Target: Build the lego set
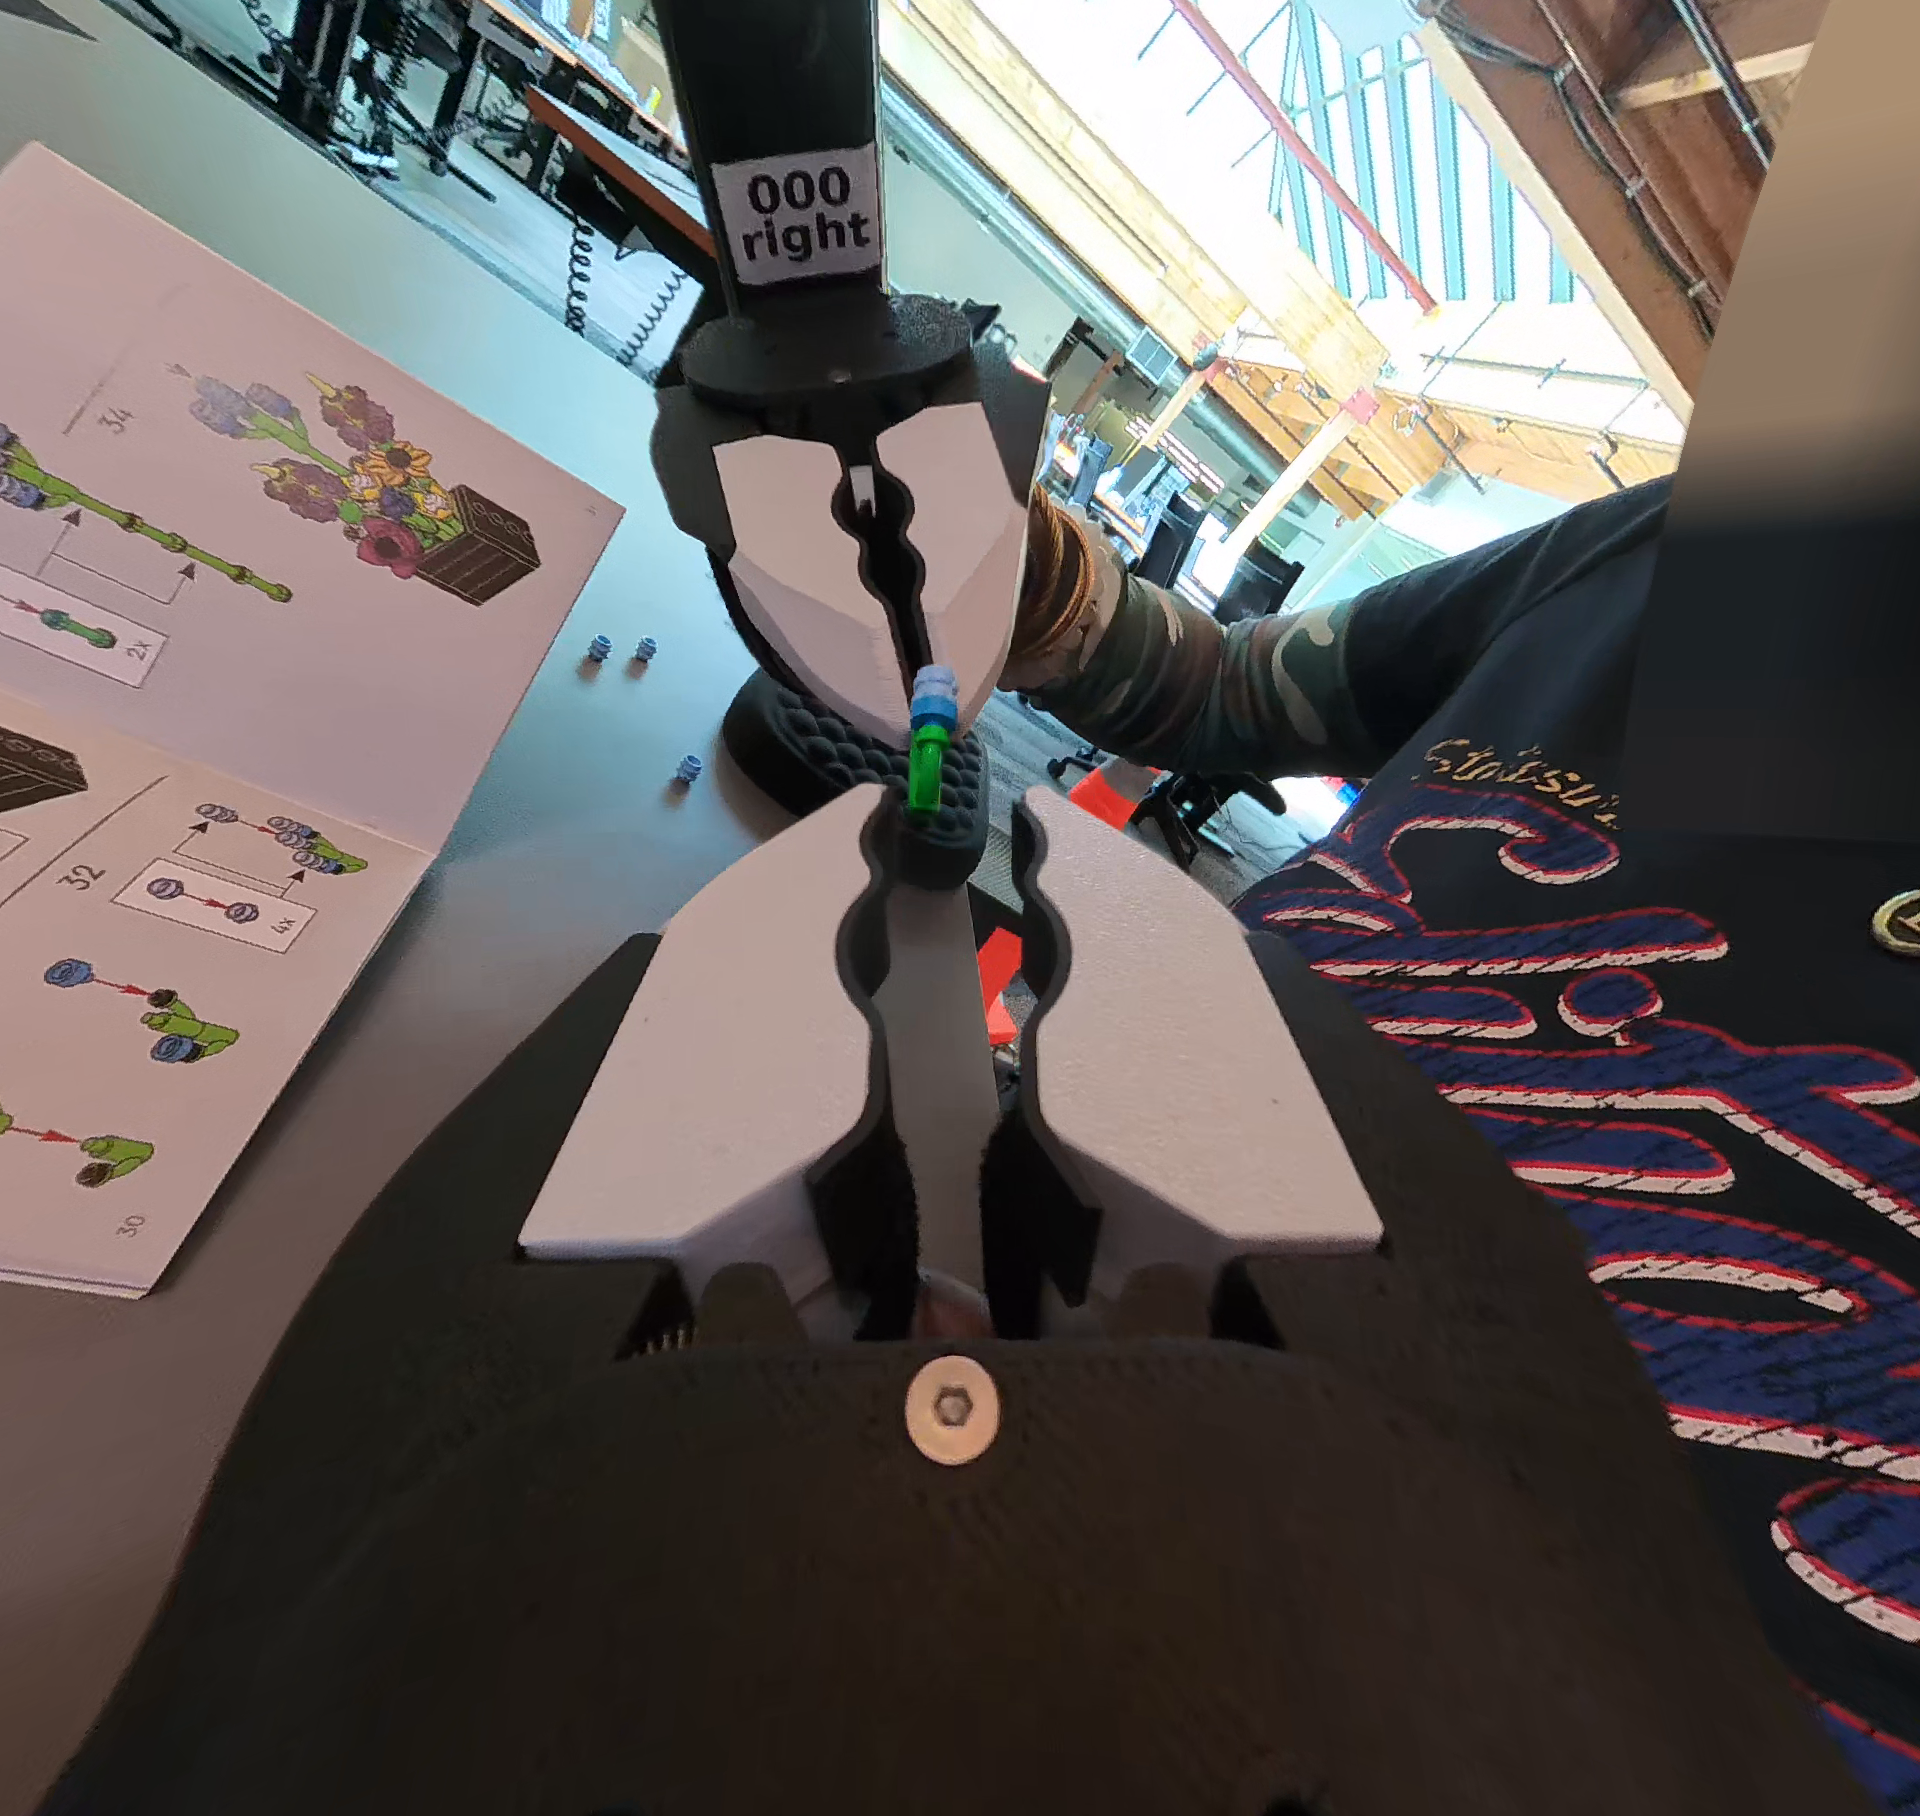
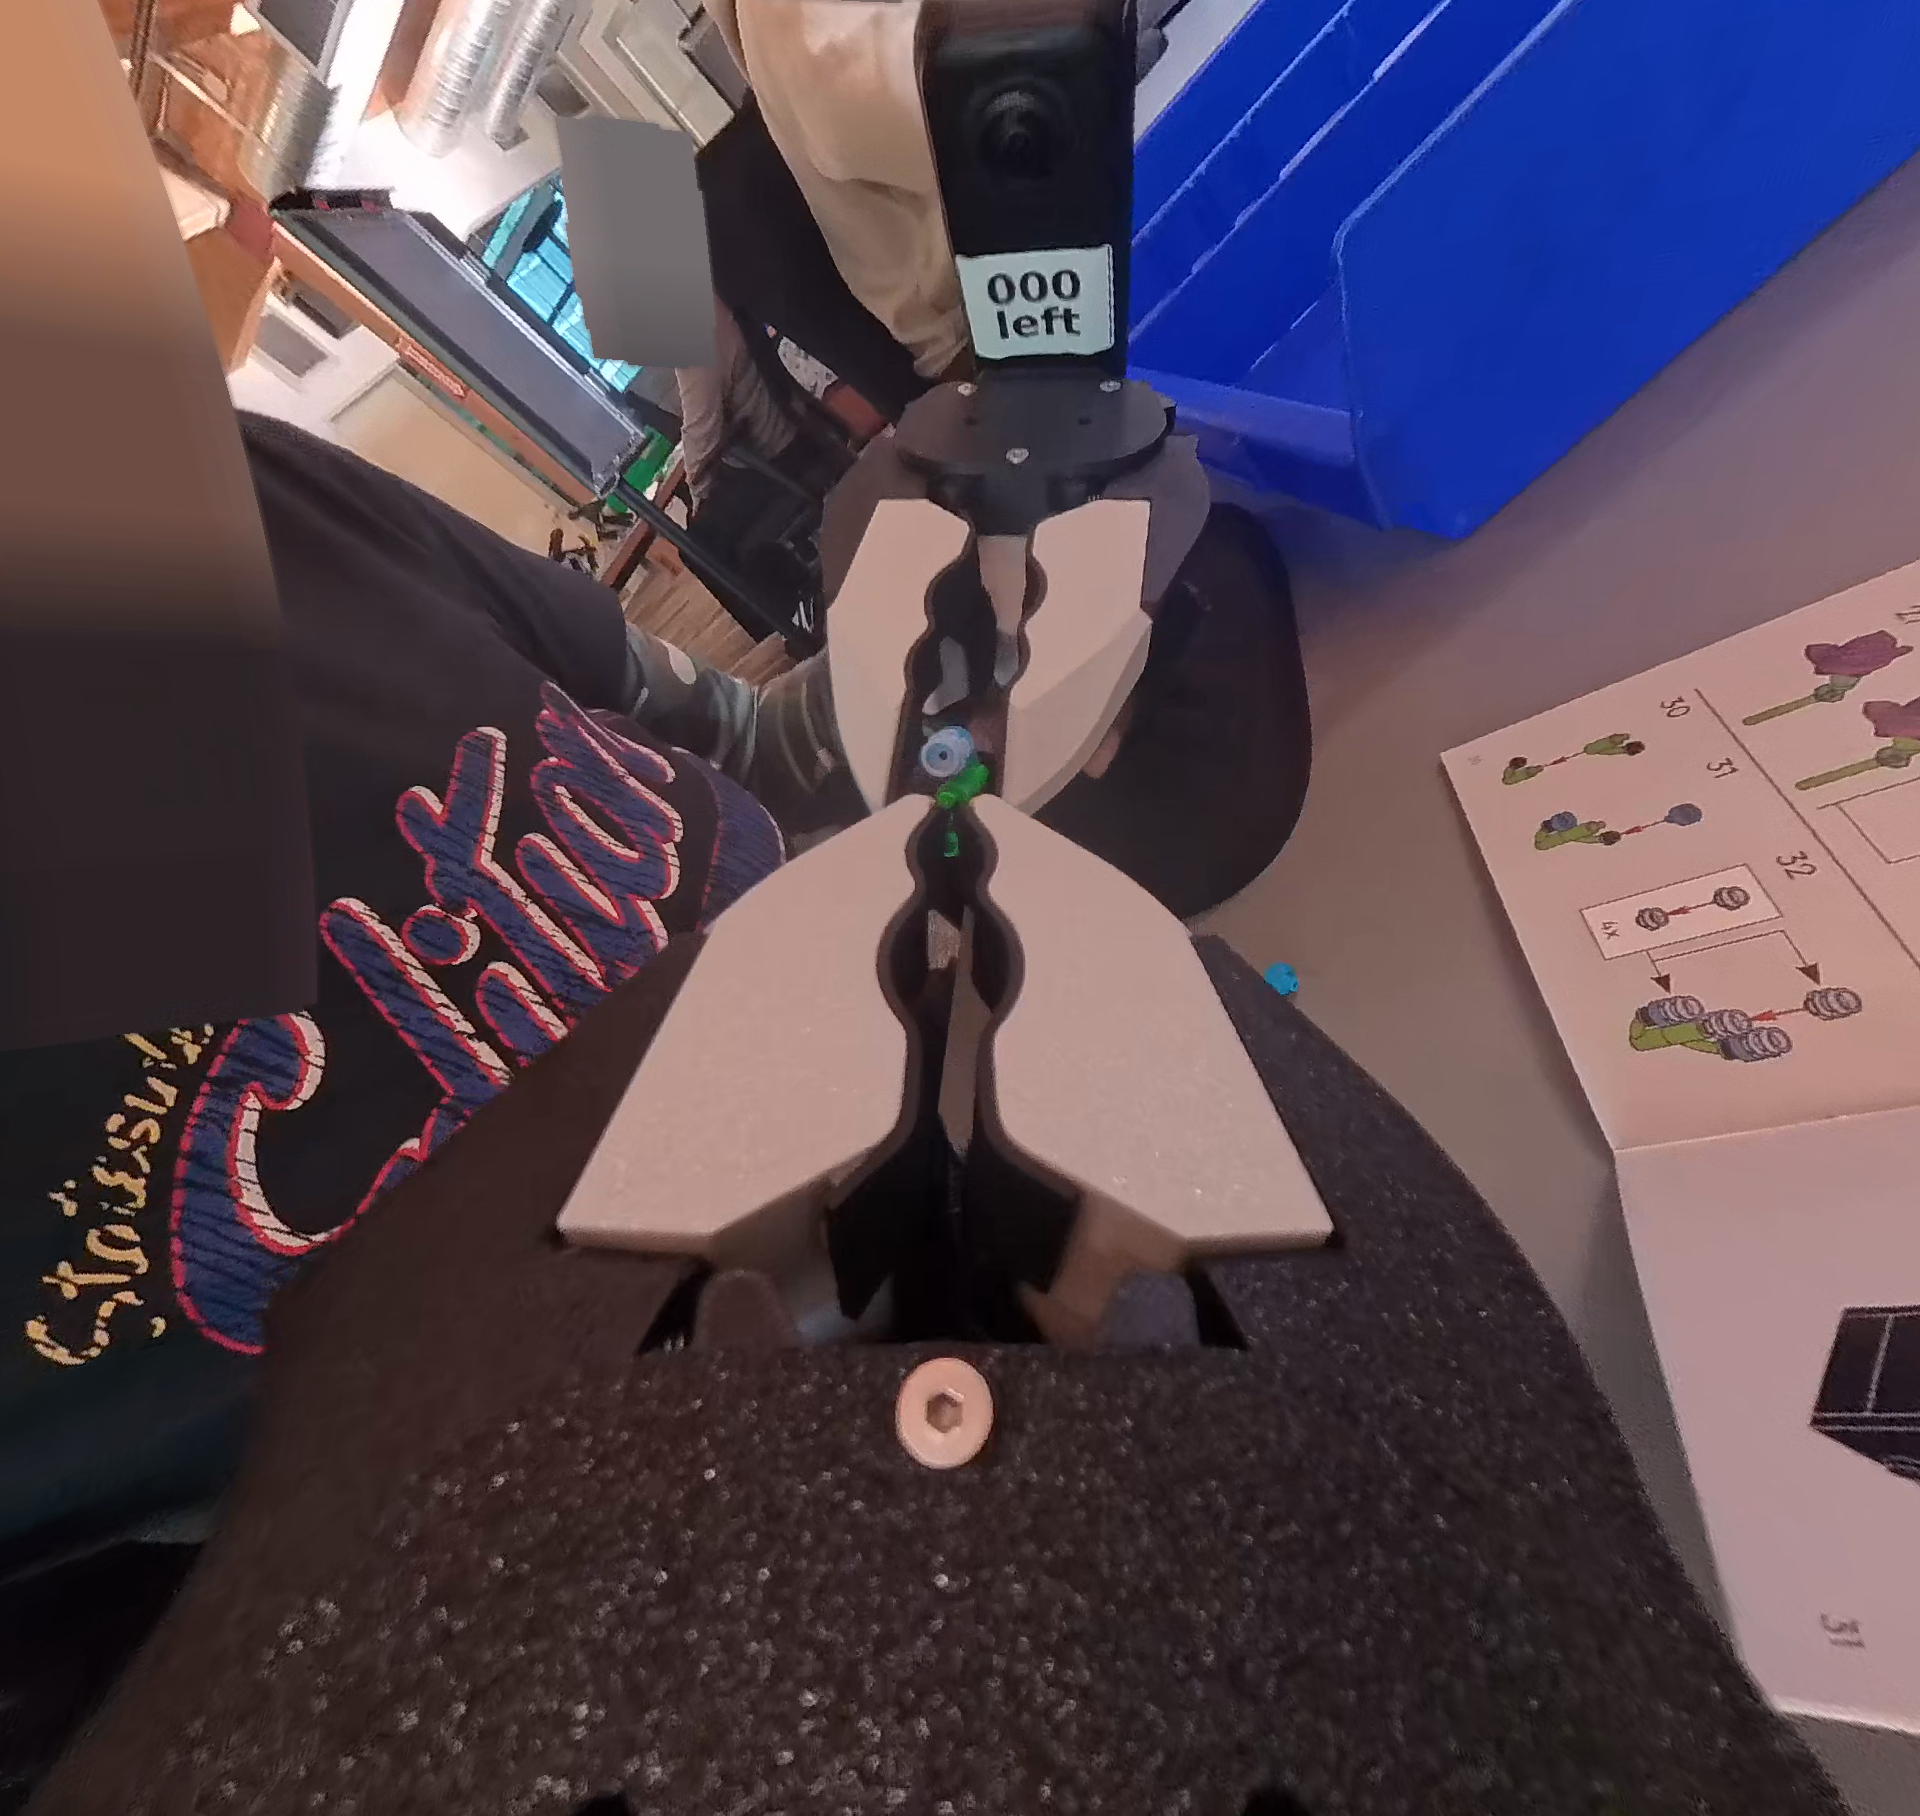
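The left gripper (image 1: pixel 940 810) fills the near foreground of its own view. Its white fingers stand apart at the tips, and I cannot tell whether they pinch anything. Facing it tip to tip, the right gripper (image 2: pixel 954 816) is nearly closed, with a sliver of the green stem piece (image 2: pixel 961 784) pinched between its fingers. That piece hangs in the air between the two grippers, above the grey table (image 1: pixel 540 935), with a light blue stud stack (image 1: pixel 933 696) seated on its end.

By the drawings in the open instruction booklet (image 1: pixel 312 623), the green part should carry several blue stacks. Only one shows here, so this small assembly looks barely started. Three loose blue studs (image 1: pixel 644 648) lie on the table just beyond the booklet, apparently waiting to be pressed on. No finished flowers or box are in view, so most of the build appears to remain.
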Demonstrator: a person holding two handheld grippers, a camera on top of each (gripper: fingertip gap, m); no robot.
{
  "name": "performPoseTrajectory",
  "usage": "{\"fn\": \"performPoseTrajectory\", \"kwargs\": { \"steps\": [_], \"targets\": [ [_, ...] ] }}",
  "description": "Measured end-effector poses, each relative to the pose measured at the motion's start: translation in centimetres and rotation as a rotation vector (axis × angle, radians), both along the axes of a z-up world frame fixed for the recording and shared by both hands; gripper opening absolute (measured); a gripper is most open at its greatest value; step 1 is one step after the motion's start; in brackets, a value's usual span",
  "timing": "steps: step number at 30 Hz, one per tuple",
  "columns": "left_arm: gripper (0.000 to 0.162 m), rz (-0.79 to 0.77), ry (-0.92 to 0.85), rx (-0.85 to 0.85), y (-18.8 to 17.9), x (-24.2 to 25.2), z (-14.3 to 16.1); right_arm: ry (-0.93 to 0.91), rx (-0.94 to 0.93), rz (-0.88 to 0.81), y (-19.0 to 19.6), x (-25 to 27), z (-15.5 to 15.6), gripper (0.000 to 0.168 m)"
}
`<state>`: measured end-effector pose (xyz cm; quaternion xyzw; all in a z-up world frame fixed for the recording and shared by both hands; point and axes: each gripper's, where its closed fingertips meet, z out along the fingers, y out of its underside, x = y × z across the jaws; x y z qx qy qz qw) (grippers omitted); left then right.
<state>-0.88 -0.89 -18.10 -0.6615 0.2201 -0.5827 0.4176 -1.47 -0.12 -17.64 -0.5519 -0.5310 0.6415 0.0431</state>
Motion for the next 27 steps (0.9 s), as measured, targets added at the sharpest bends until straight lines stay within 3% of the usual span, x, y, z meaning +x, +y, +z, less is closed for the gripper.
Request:
{"fn": "performPoseTrajectory", "kwargs": {
  "steps": [8,13,15,18,22,27],
  "targets": [
    [0.007,-0.041,0.06,-0.004,-0.3,0.7,-0.6,-0.08,0.057,0.089,-1.2,0.6,-1.2,0.003],
    [0.006,0.032,0.05,0.036,0.3,0.0,-0.1,-0.02,0.113,0.032,-0.4,0.1,-0.4,0.008],
    [0.006,0.148,-0.017,0.072,1.3,-1.8,1.0,0.003,0.263,-0.034,0.9,0.1,-0.6,0.016],
    [0.006,0.319,-0.098,0.137,2.2,-4.9,2.0,-0.03,0.578,-0.086,1.5,0.8,-3.4,0.015],
    [0.006,0.357,-0.153,0.182,1.9,-5.5,2.4,-0.097,0.885,-0.049,0.2,0.2,-7.5,0.014],
    [0.006,0.346,-0.149,0.172,1.9,-5.4,2.2,-0.187,0.941,-0.15,1.1,-1.6,-9.5,0.013]
  ]
}}
